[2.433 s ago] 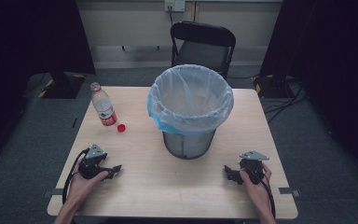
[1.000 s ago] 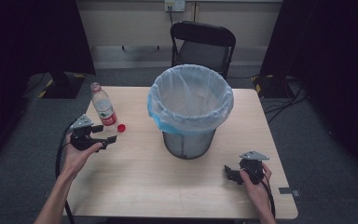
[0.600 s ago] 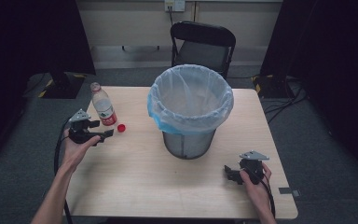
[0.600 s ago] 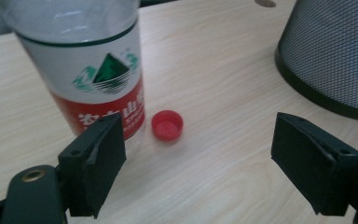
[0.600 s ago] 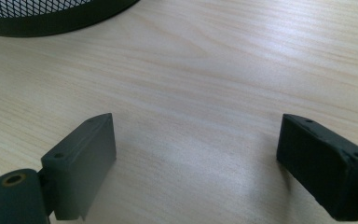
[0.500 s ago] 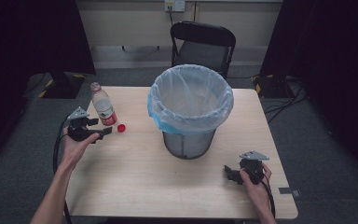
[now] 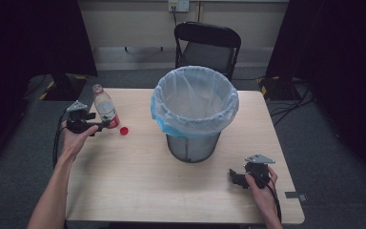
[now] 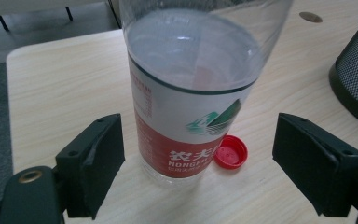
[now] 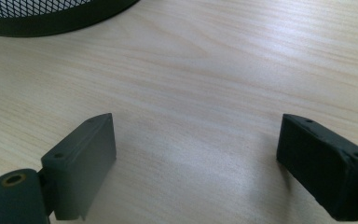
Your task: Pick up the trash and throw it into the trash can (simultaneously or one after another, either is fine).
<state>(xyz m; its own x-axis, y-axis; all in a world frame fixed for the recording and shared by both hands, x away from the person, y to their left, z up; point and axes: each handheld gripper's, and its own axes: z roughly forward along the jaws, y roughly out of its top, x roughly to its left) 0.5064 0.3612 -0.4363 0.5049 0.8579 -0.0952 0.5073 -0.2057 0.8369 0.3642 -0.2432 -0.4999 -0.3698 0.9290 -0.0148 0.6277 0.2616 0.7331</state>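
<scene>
Left gripper [image 8: 198, 172] at table's [image 7: 138, 176] left side, jaws spread wide around upright bottle [image 8: 191, 93], not touching it. Red cap [image 8: 230, 151] just beside bottle base. Right gripper [image 9: 196, 163] spread, resting near bin [image 7: 194, 114].

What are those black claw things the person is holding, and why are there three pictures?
Each is a hand-held gripper, a two-jaw pincer the person squeezes. One picture looks down from above; the other two come from cameras riding on each gripper.

On the pale wooden table stand a clear plastic water bottle with a red-and-white label, its small red cap lying beside it, and a black mesh bin lined with a blue bag.

The left hand-held gripper is open around the bottle, not squeezing it. The right hand-held gripper is open, holding nothing.
</scene>
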